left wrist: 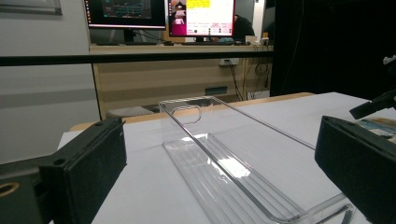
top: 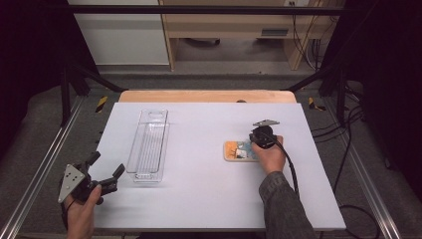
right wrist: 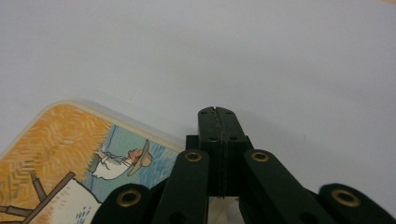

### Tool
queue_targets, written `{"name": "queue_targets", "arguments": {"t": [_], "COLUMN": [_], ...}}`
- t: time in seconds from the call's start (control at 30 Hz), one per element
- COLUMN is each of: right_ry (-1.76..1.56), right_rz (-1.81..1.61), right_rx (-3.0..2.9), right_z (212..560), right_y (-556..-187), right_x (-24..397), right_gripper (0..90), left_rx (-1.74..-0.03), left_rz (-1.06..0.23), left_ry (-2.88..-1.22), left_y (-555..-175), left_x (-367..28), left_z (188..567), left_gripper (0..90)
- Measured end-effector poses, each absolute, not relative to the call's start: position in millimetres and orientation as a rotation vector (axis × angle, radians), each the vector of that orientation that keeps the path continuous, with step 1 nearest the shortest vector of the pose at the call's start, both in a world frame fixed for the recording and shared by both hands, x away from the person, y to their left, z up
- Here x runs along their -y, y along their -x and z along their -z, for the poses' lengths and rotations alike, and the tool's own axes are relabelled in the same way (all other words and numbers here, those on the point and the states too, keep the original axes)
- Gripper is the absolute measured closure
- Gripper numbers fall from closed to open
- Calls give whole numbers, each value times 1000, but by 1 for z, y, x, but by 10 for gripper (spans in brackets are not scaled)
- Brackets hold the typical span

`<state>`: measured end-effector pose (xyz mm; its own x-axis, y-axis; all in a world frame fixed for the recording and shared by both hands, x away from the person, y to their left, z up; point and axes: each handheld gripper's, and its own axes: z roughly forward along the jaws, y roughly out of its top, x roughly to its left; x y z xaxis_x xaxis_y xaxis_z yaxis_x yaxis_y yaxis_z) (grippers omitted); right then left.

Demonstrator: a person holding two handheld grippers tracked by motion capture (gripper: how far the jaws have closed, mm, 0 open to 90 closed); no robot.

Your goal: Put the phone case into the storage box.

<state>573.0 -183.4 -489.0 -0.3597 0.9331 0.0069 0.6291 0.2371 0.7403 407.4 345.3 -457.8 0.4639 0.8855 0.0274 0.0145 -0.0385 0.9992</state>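
My right gripper (top: 262,135), held from above in my right hand (top: 271,157), points down at the table; in the right gripper view its two black jaws are pressed flat together, pad against pad, with nothing between them (right wrist: 218,122). The closed tips stand at the edge of the flat picture card (top: 240,150), over its near right corner, and whether they actually touch the card cannot be told. The card lies face up on the white table (top: 209,199), directly beneath and to the left of this gripper; its printed scene (right wrist: 70,158) shows a figure in a brimmed hat against orange and blue. A cable (top: 292,172) trails back from the gripper along my sleeve (top: 283,209).

My left gripper (top: 107,172), well apart from the right one at the near left corner of the table, is held in my left hand (top: 82,211) with its jaws spread wide and empty; the left gripper view shows one black pad (left wrist: 93,172) at each side of the frame. Just ahead of those open jaws, and between the two grippers, lies the clear plastic tray (top: 149,144), long and narrow, its near end close to the left jaws and its far end, with a handle slot (left wrist: 187,112), pointing away from me
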Motion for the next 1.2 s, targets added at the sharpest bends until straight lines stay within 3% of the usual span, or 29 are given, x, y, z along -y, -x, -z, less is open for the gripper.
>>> {"name": "queue_targets", "arguments": {"t": [1.2], "right_ry": [-1411], "right_rz": [-907], "right_rx": [-2194], "right_z": [491], "right_y": [-566], "right_x": [180], "right_gripper": [900], "left_rx": [-830], "left_rz": [-849], "left_ry": [-1465], "left_y": [-408], "left_x": [-341], "left_z": [458], "left_gripper": [21]}}
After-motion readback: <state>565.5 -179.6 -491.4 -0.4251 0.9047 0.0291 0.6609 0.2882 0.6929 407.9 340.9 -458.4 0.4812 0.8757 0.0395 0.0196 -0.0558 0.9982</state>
